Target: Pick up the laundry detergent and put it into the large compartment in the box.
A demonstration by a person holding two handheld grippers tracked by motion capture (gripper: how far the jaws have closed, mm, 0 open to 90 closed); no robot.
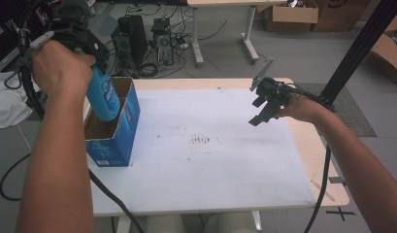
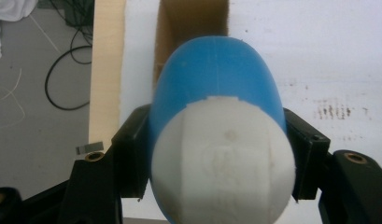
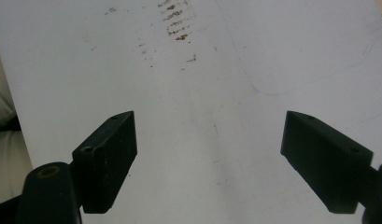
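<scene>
We see the left gripper (image 2: 216, 154) clamped on a blue bottle (image 1: 103, 97) with a white cap (image 2: 221, 163), its two black jaws pressing the bottle's sides just below the cap. In the high view the left hand (image 1: 57, 65) holds the bottle over the open top of a blue cardboard box (image 1: 119, 127), the bottle's lower end dipping into the opening; we cannot tell whether it touches the inside. The box stands upright at the left edge of the white table (image 1: 225, 160). The right gripper (image 3: 212, 163) hovers above the table's far right part, well apart from the box, its jaws spread wide with nothing between them. Brownish smudges (image 1: 202, 140) mark the table near its middle. Beyond the table, computer towers (image 1: 142, 41) stand on the floor among cables.
</scene>
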